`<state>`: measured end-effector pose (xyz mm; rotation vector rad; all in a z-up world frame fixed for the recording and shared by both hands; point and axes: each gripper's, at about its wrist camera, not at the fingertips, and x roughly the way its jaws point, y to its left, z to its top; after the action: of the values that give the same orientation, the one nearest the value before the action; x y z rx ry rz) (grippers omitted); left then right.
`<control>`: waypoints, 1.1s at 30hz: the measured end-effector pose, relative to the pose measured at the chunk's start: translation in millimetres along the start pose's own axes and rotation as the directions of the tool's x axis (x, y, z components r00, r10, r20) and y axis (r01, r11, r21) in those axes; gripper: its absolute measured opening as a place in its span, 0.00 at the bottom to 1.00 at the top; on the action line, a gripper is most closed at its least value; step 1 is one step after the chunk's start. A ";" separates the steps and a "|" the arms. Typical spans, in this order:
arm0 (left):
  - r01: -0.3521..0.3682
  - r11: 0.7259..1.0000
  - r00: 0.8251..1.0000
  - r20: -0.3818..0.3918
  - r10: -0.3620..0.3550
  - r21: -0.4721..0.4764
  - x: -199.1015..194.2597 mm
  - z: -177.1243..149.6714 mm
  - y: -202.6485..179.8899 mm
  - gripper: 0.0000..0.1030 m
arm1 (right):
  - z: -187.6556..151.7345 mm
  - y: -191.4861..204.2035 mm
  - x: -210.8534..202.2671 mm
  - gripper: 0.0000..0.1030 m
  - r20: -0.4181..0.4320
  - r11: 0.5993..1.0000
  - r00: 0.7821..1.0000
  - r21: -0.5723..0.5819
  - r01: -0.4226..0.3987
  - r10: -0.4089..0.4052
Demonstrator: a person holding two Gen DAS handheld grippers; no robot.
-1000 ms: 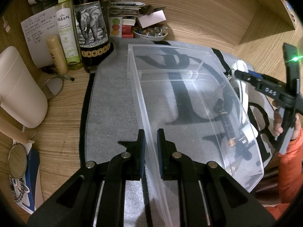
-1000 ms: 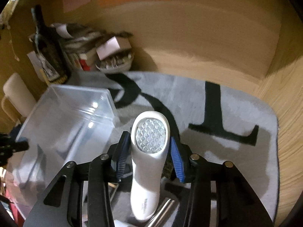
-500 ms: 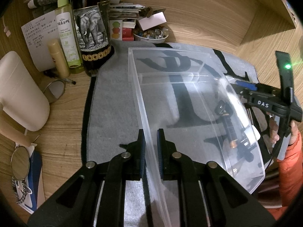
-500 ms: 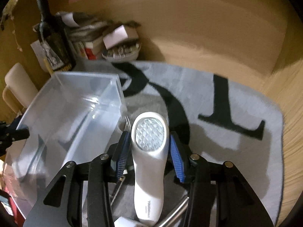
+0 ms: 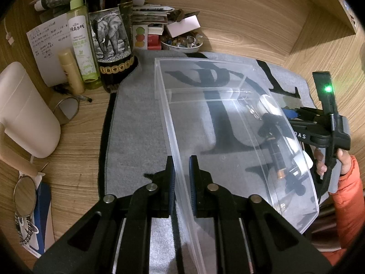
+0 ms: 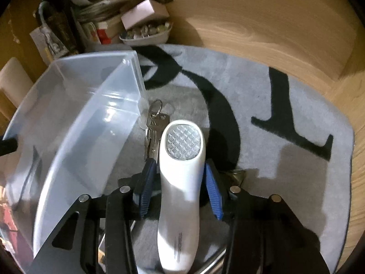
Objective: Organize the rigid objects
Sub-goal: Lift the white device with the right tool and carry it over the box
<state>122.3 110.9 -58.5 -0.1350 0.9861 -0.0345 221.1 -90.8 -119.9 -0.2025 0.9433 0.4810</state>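
Wood-grain desk (image 5: 239, 22) with raised wooden side walls, under dim warm light.

My left gripper (image 5: 181, 178) is matte black, with two flat angular arms cut through by long slots, round silver pivot screws and dark blue ribbed pads (image 5: 172, 182). My right gripper (image 6: 180, 182) has the same black linkage and silver screws, with brighter blue ribbed pads (image 6: 213, 194). Seen from the left wrist, its black body carries white letters "DAS", an upright black piece with a glowing green light, and a black cable. My sleeve (image 5: 349, 196) is orange and puffy.
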 end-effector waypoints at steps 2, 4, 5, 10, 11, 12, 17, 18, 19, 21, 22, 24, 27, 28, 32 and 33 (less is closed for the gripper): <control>-0.001 1.000 1.000 -0.001 0.001 0.001 -0.3 0.0 -0.4 0.11 | -1.2 -1.7 1.5 0.36 0.013 1.000 1.000 0.003 0.001 -0.001; -0.001 1.000 1.000 0.000 0.001 0.001 -0.6 0.3 -0.6 0.11 | -1.5 -3.8 -5.8 0.36 0.041 1.000 0.999 0.011 0.005 -0.006; -0.002 1.000 1.000 0.001 0.002 0.001 -0.7 0.2 -0.6 0.11 | -2.6 -4.0 -10.8 0.35 0.067 1.000 0.998 0.010 0.007 -0.008; -0.010 1.000 1.000 0.011 0.010 0.001 -1.7 -0.2 -2.0 0.10 | 1.5 -6.2 -54.4 0.34 0.191 1.000 0.981 0.018 0.020 -0.023; -0.013 1.000 1.000 0.014 0.013 0.001 -2.2 -0.2 -2.2 0.10 | 3.2 -6.1 -65.2 0.34 0.220 1.000 0.975 0.019 0.024 -0.027; -0.017 1.000 1.000 0.017 0.017 0.001 -2.9 -0.3 -2.5 0.09 | 4.5 -4.6 -74.2 0.34 0.245 0.999 0.969 0.017 0.032 -0.035; -0.027 1.000 0.999 0.024 0.027 -0.001 -3.9 -0.4 -2.2 0.09 | 13.9 6.5 -116.3 0.34 0.350 1.000 0.937 -0.001 0.016 -0.014; -0.028 1.000 0.999 0.025 0.028 -0.002 -3.8 -0.4 -2.1 0.09 | 16.1 10.1 -124.2 0.34 0.369 1.000 0.929 -0.010 0.004 0.000; -0.029 1.000 0.999 0.026 0.029 -0.005 -3.9 -0.5 -2.3 0.09 | 18.3 13.7 -129.8 0.34 0.382 1.000 0.924 -0.018 -0.003 0.009; -0.032 0.999 0.999 0.029 0.033 -0.007 -4.0 -0.7 -2.3 0.08 | 20.3 24.9 -143.0 0.34 0.415 0.999 0.909 -0.042 -0.018 0.034; -0.033 0.999 0.999 0.031 0.034 -0.010 -4.0 -0.9 -2.2 0.08 | 20.1 30.1 -148.6 0.34 0.425 0.998 0.904 -0.053 -0.024 0.044; -0.036 0.999 0.999 0.034 0.036 -0.014 -4.2 -1.2 -2.3 0.08 | 20.3 40.7 -158.4 0.34 0.446 0.996 0.892 -0.080 -0.042 0.073; -0.039 0.999 0.999 0.037 0.040 -0.019 -4.9 -1.6 -2.3 0.08 | 19.8 54.5 -163.0 0.34 0.454 0.989 0.882 -0.121 -0.080 0.127; -0.040 0.999 0.998 0.038 0.041 -0.019 -5.2 -1.9 -2.2 0.08 | 19.5 59.4 -162.0 0.34 0.448 0.986 0.882 -0.134 -0.094 0.145; -0.042 0.999 0.998 0.043 0.043 -0.022 -5.7 -2.6 -2.4 0.08 | 15.2 78.1 -150.1 0.34 0.401 0.972 0.891 -0.179 -0.153 0.214; -0.042 0.999 0.998 0.045 0.043 -0.024 -5.9 -2.9 -2.3 0.08 | 14.4 81.9 -145.6 0.34 0.387 0.969 0.894 -0.185 -0.164 0.225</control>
<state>116.8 108.9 -54.9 -0.1351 0.9441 0.0185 120.8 -58.3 10.3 -0.1334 0.5203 0.7491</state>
